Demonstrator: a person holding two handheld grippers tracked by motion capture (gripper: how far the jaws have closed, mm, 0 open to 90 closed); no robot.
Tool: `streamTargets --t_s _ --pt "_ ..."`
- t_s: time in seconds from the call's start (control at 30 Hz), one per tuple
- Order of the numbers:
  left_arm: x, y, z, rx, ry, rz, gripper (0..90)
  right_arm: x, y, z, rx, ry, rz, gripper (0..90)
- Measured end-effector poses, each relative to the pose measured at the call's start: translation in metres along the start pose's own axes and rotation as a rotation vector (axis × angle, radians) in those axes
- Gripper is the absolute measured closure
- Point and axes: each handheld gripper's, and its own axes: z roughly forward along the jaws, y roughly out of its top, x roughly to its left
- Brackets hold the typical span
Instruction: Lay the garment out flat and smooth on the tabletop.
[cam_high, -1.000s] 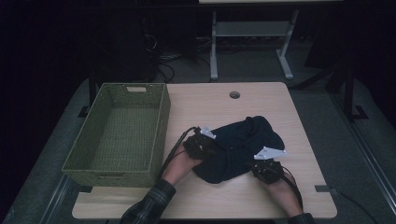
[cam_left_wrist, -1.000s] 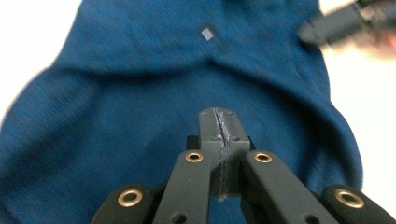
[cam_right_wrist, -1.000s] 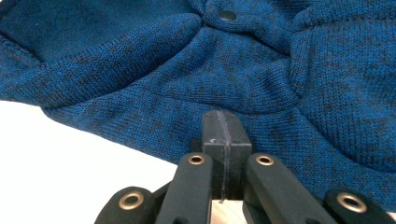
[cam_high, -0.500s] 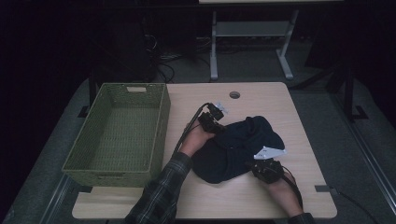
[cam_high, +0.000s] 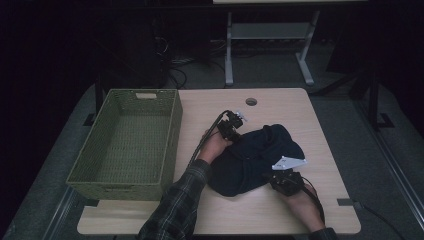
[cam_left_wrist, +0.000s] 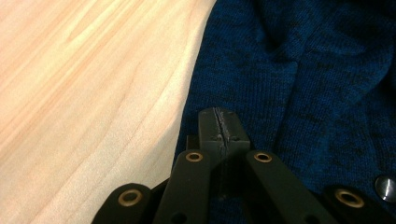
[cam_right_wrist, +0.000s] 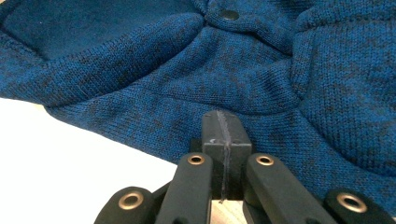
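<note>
Dim room, pale worktop (cam_high: 280, 105): the blue knit garment (cam_high: 255, 157) lies bunched right of the green basket (cam_high: 125, 140). Both your left hand-held gripper (cam_left_wrist: 223, 133) and right hand-held gripper (cam_right_wrist: 224, 133) are pinched closed, empty. Open them before biting the fabric's edges, then lift evenly.

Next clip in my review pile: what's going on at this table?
A person works a dark blue knitted garment bunched on a wooden table, holding a gripper in each hand. The left gripper sits at the garment's far left edge, its jaws shut with no cloth visibly between them. The right gripper is at the near right edge, jaws also shut. A green woven basket stands to the left with nothing in it.
</note>
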Motion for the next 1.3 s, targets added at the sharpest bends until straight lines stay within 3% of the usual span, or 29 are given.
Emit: streamTargets --t_s 0.23,0.4,0.67,0.97,1.3 --pt "0.004 -0.006 -0.004 0.013 -0.026 -0.028 90.0 -0.004 0.001 0.000 0.012 0.018 0.003 90.0" --pt "0.002 -0.010 -0.009 0.029 -0.023 -0.037 90.0 -0.008 0.001 -0.001 0.013 0.006 0.013 90.0" --pt "-0.002 -0.025 -0.017 0.015 -0.030 -0.077 90.0 -0.019 0.002 -0.004 0.026 -0.007 0.031 89.9" --pt "-0.014 -0.043 -0.030 0.025 -0.014 -0.113 90.0 -0.027 0.004 -0.003 0.034 -0.025 0.038 89.8" --pt "-0.034 -0.066 -0.045 0.049 0.021 -0.071 90.0 -0.035 0.007 0.002 0.014 -0.026 0.067 89.9"
